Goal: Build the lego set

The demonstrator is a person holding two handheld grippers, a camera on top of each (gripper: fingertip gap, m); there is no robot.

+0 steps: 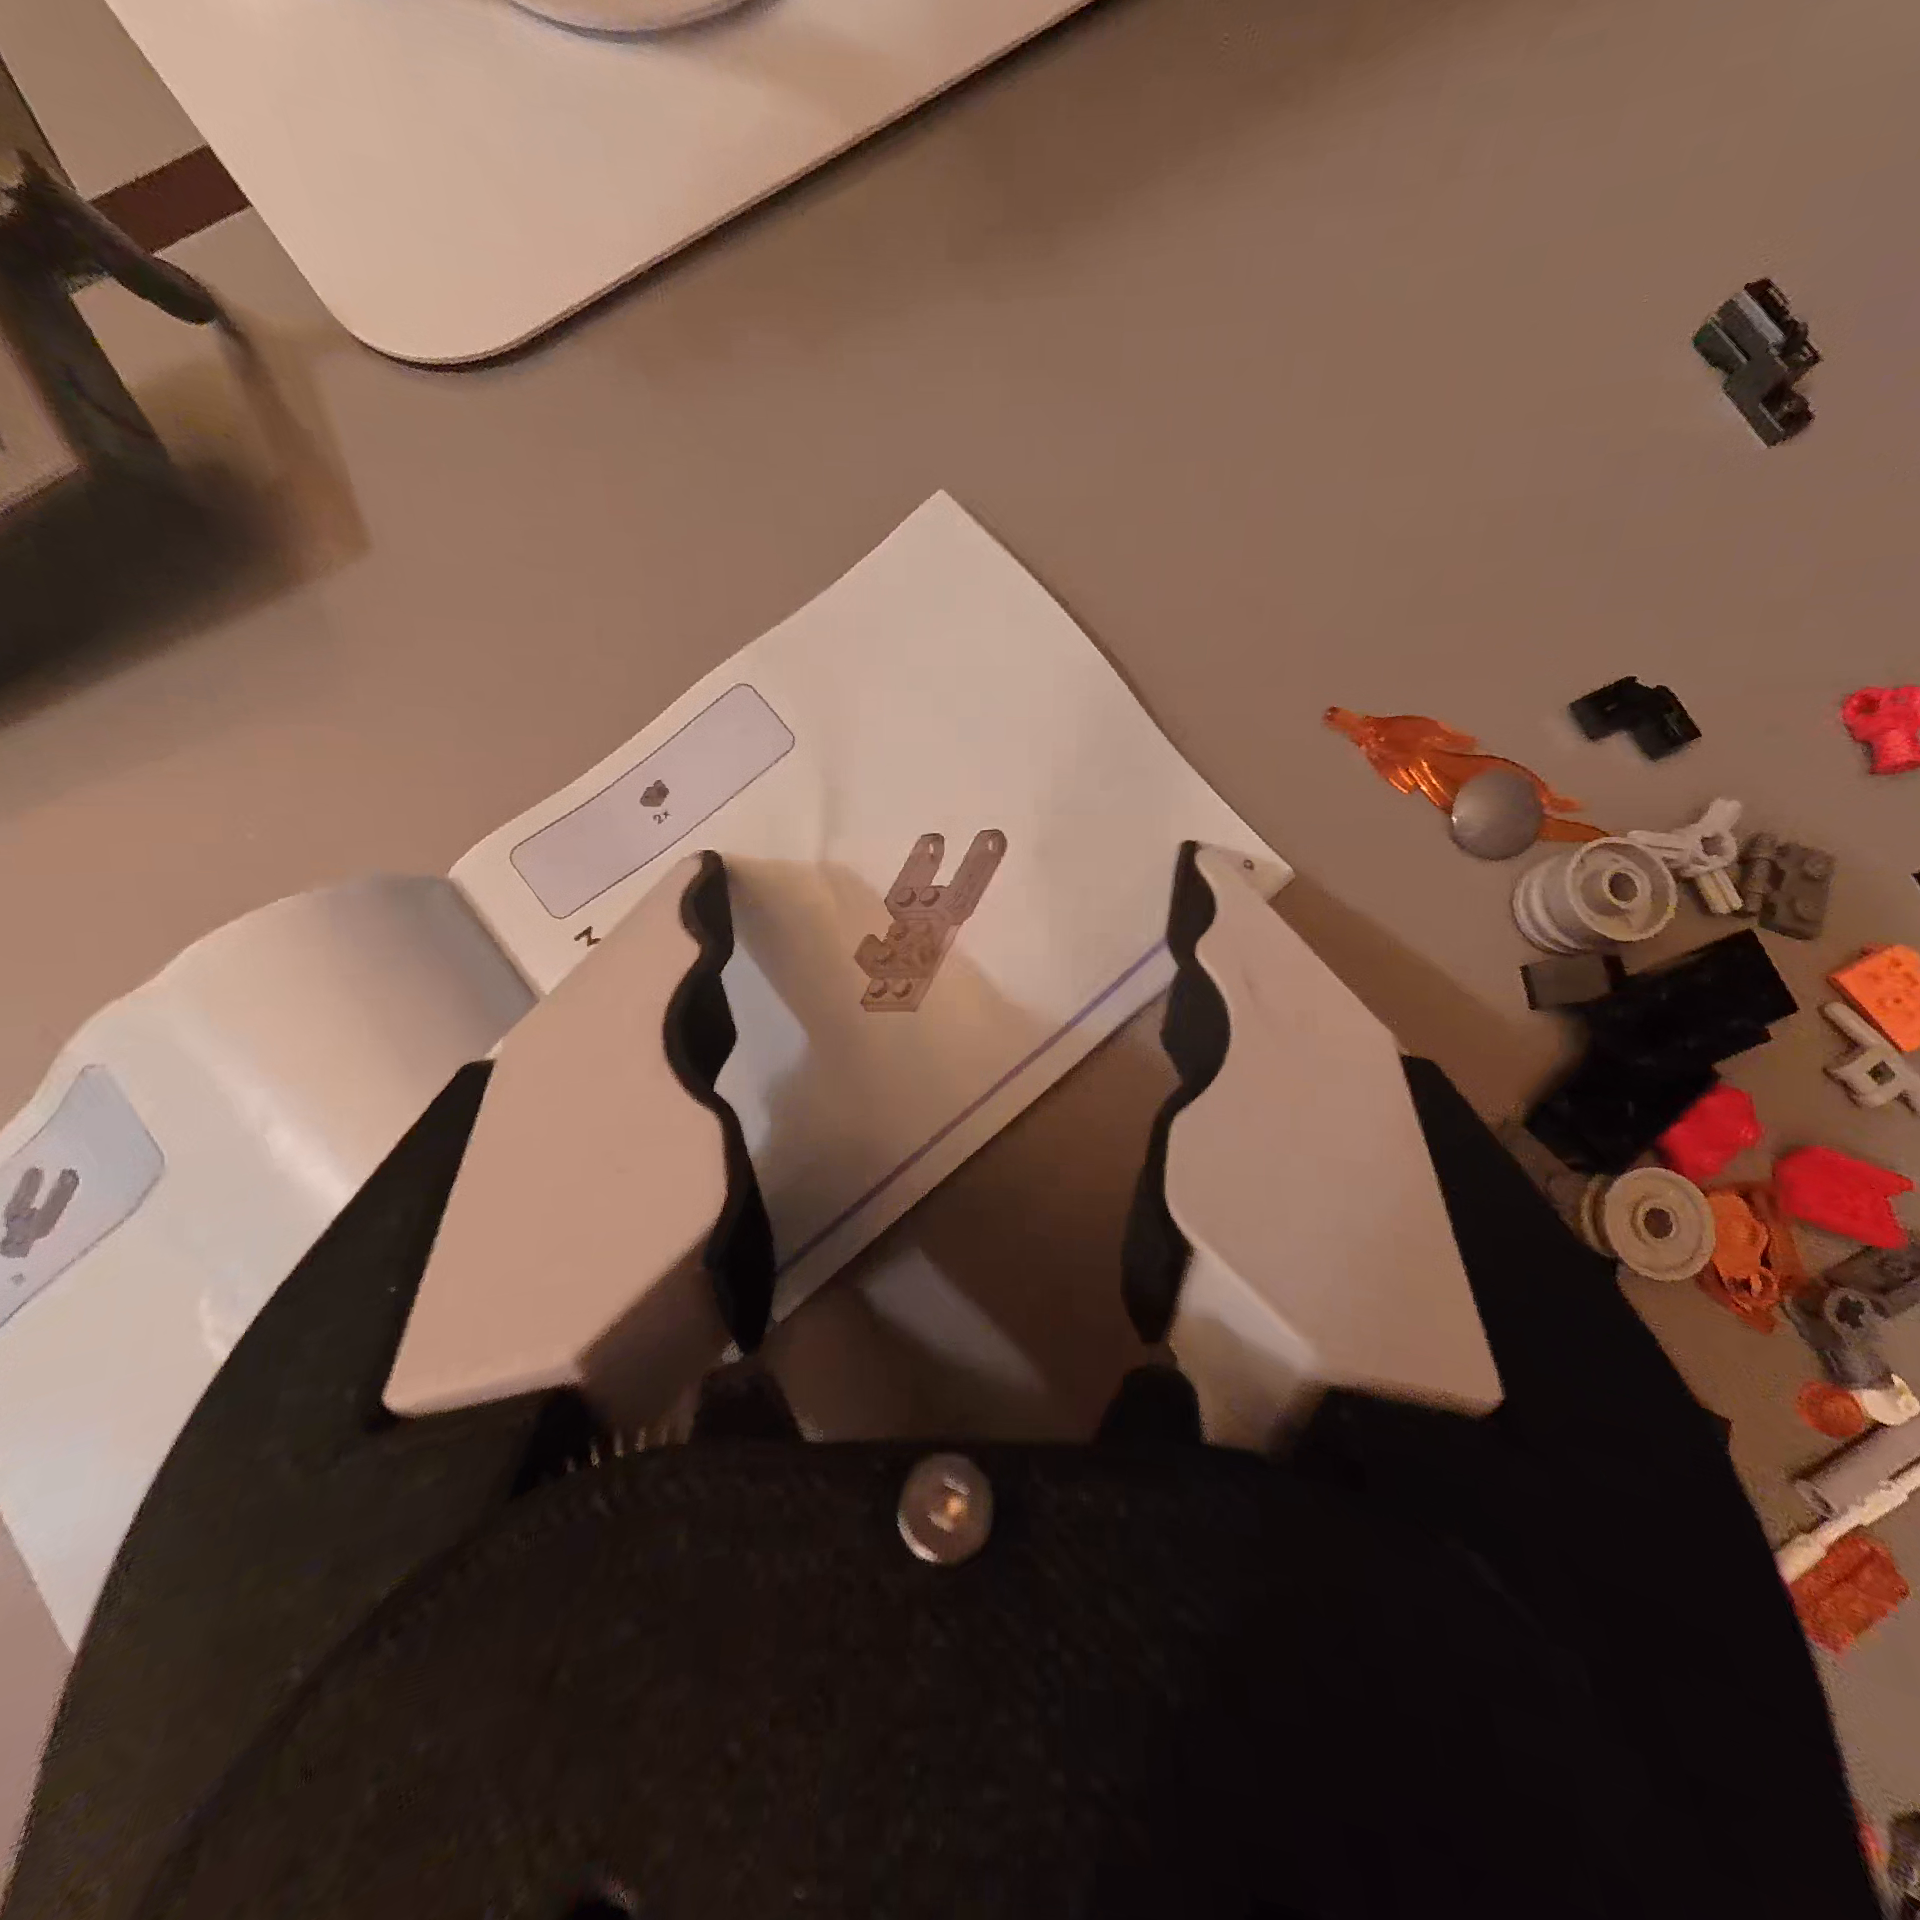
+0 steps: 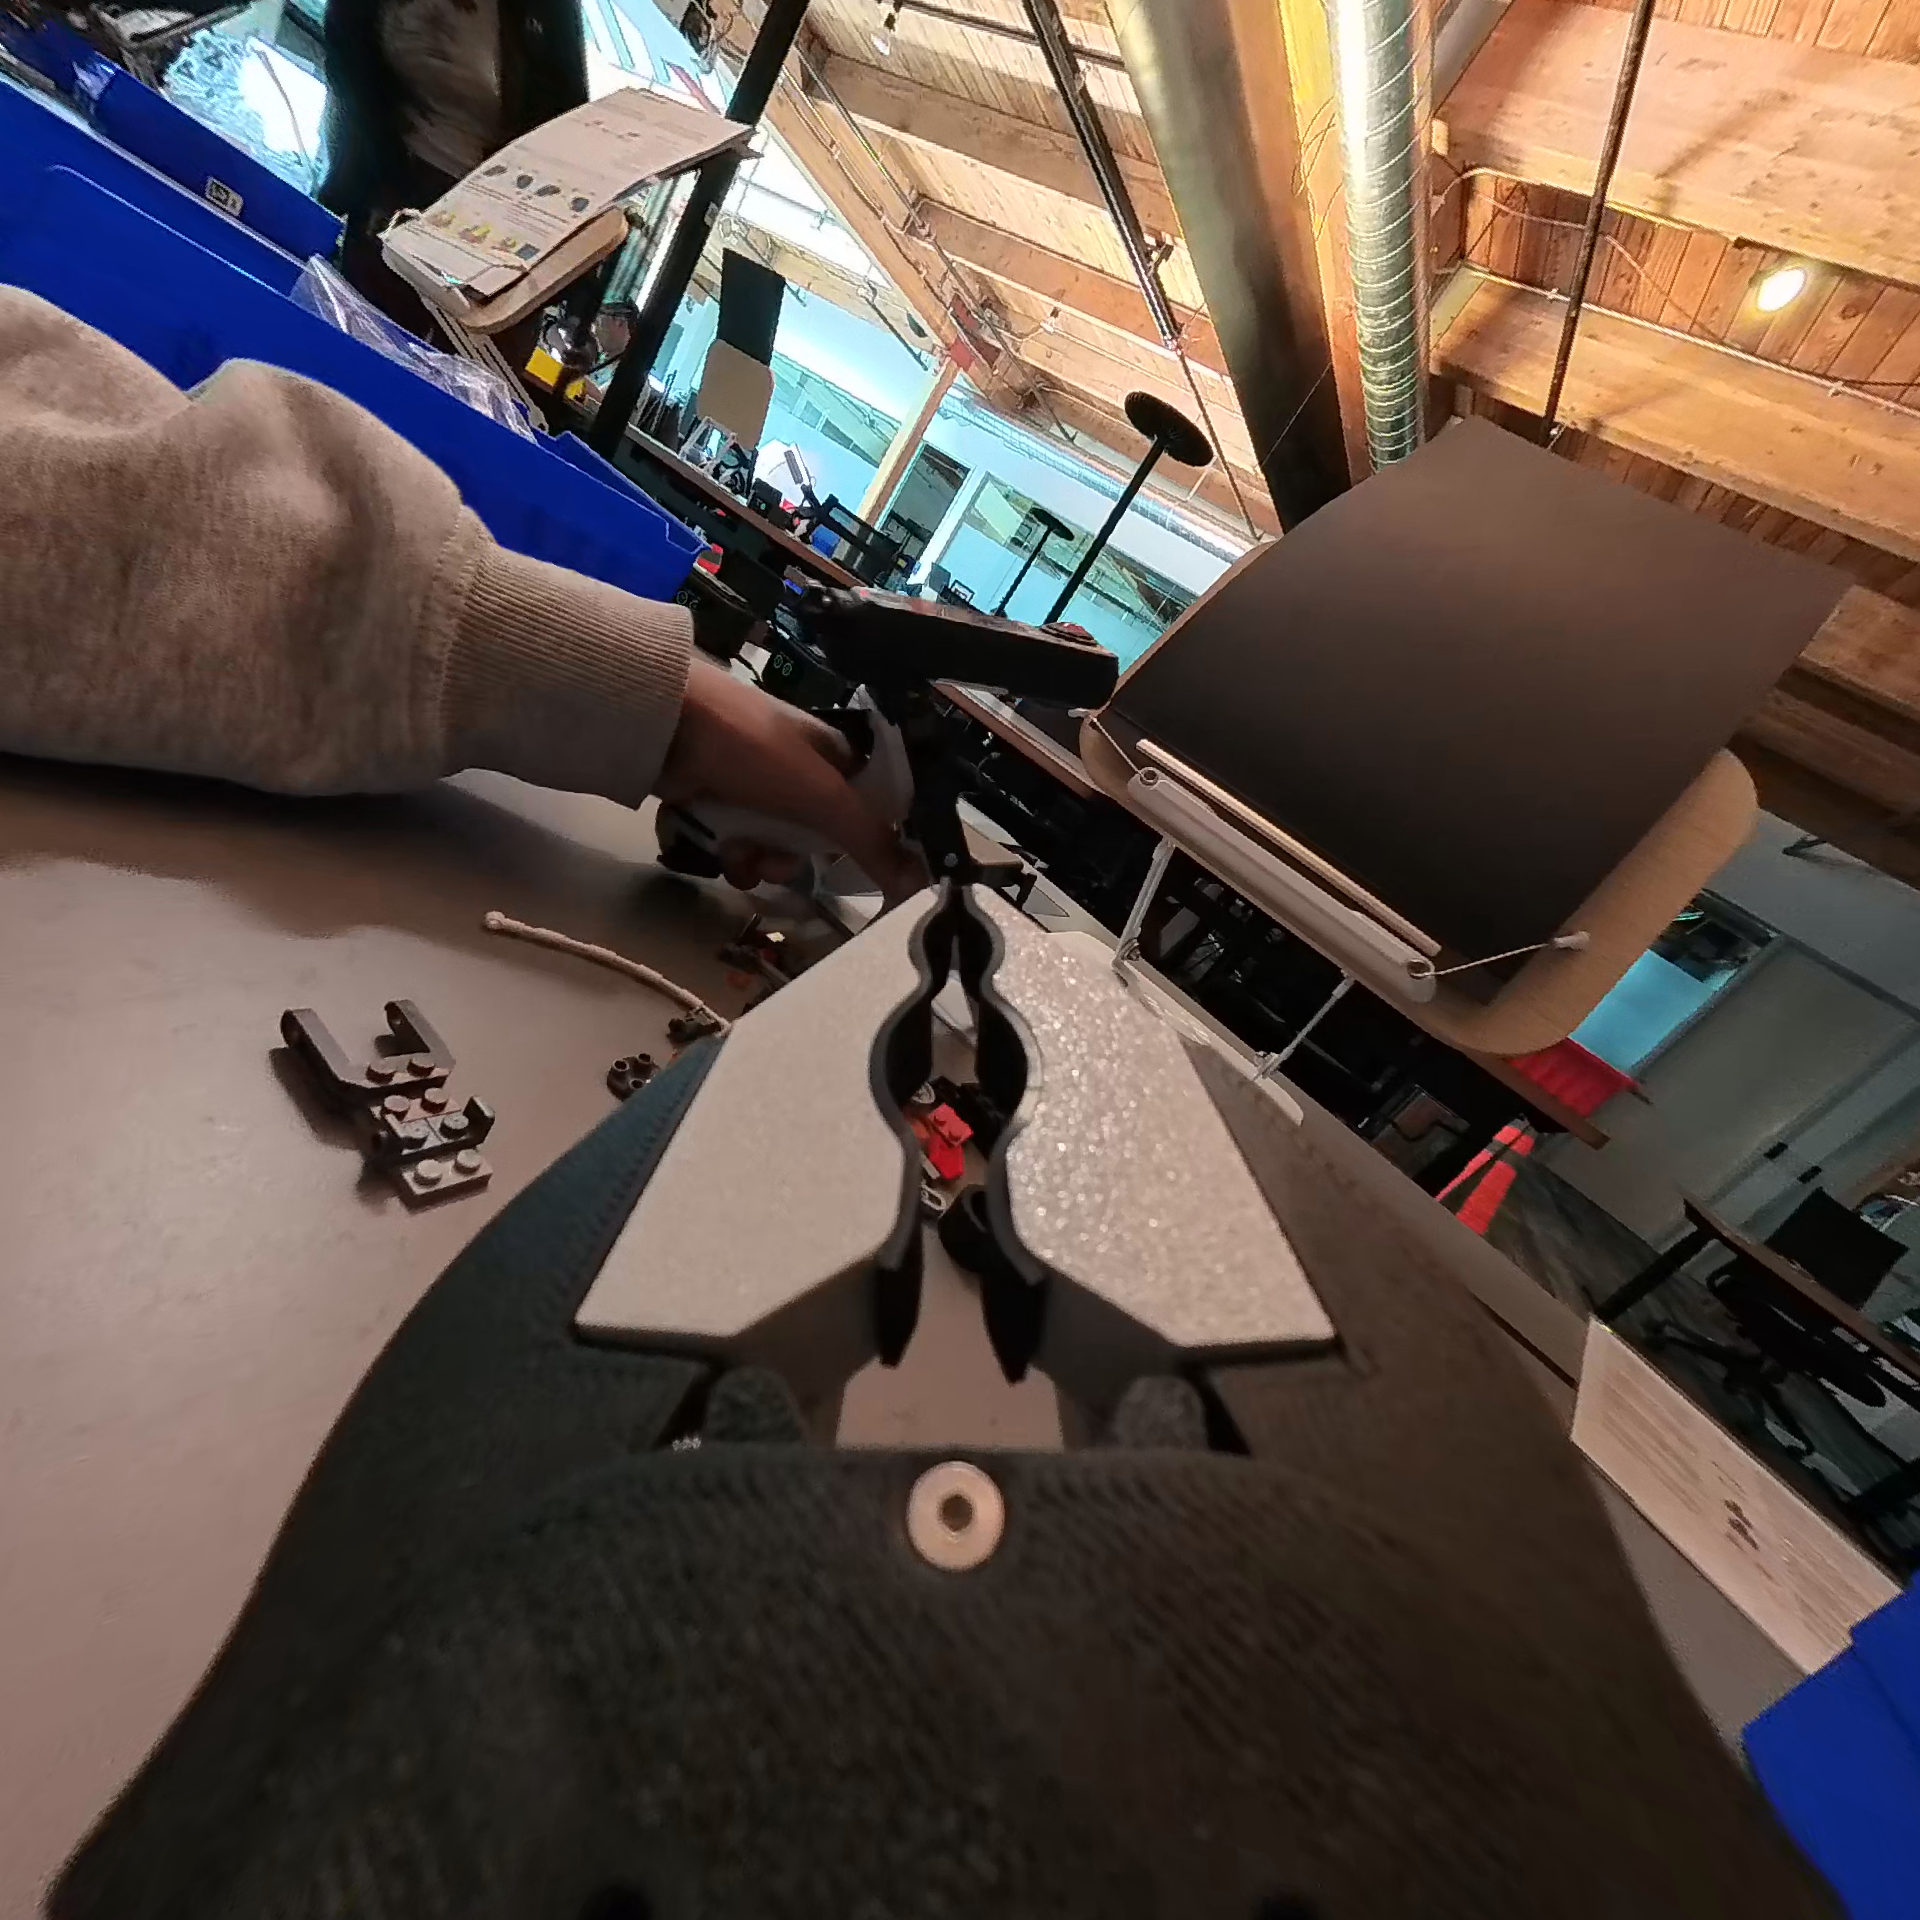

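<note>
My left gripper point(image 1: 948, 862) is open and empty, held over the open instruction booklet point(image 1: 935, 727), whose page shows a grey fork-shaped assembly. Loose lego pieces point(image 1: 1704, 1091) in black, red, orange and grey lie to its right, with a small dark sub-assembly point(image 1: 1761, 358) farther off. My right gripper point(image 2: 951, 914) is shut with nothing seen between its tips, tilted up above the table. A dark grey fork-shaped lego assembly point(image 2: 384, 1101) lies on the table to its left. A small dark piece point(image 2: 632, 1070) and a beige flexible rod point(image 2: 603, 961) lie beyond it.
A white monitor base point(image 1: 520, 187) stands behind the booklet, and a dark box point(image 1: 62, 436) is at the far left. A person's sleeve point(image 2: 260, 582) and hand point(image 2: 769, 758) hold the left gripper's handle. Blue bins point(image 2: 312, 343) line the table's far side, and a black panel on a stand point(image 2: 1455, 675) is at right. The left gripper's tips are roughly 25 cm from the right gripper's.
</note>
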